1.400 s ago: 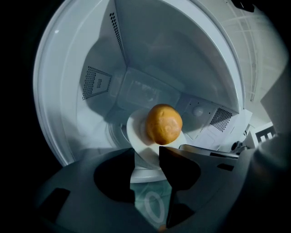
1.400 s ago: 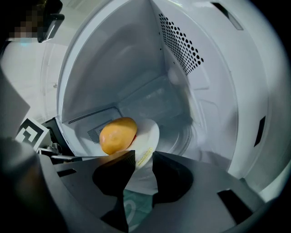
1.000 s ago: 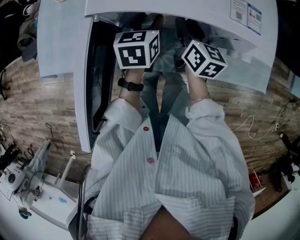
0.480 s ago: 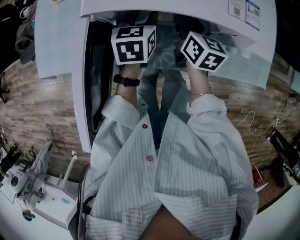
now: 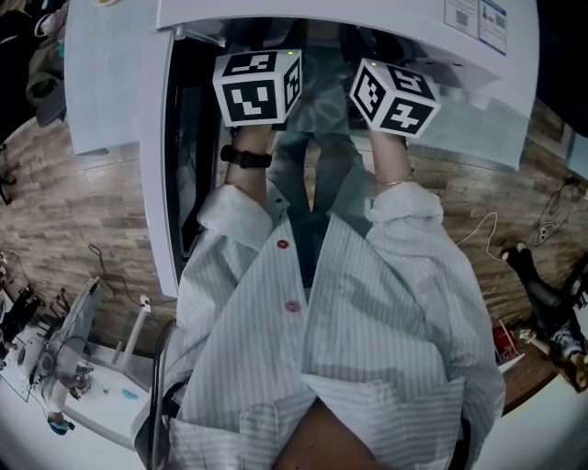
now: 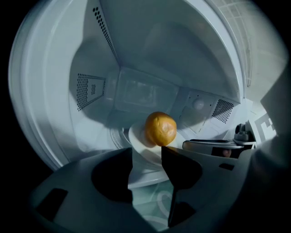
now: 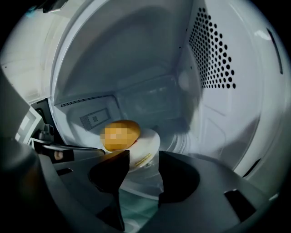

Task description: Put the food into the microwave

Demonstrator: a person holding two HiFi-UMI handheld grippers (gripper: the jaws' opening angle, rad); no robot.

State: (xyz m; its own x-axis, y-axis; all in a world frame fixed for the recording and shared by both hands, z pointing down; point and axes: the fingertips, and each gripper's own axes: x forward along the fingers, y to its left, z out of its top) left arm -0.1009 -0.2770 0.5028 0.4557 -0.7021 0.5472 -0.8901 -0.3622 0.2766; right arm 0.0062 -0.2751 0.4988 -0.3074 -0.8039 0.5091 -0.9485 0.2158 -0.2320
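A round orange-brown piece of food (image 6: 160,129) lies on a white plate (image 6: 142,160) on the floor of the white microwave's (image 5: 367,14) cavity. The plate's near rim lies in the gap of my left gripper (image 6: 148,157), which is open, its pads clear of the rim. From the other side, the food (image 7: 120,134) and plate (image 7: 146,148) sit just beyond my right gripper (image 7: 143,159). Its jaws are opening, with the plate's edge between them and untouched. In the head view only the two marker cubes (image 5: 257,87) (image 5: 393,96) show at the microwave's mouth.
Perforated vents line the cavity walls (image 7: 213,54) close on both sides. The microwave door (image 5: 115,83) stands open at the left. A white machine (image 5: 92,386) stands on the wooden floor at lower left, and cables (image 5: 487,243) trail at the right.
The right gripper's marker cube has rolled slightly. Both hands have stayed at the microwave's mouth. A dark shape at the right edge of the floor has shifted.
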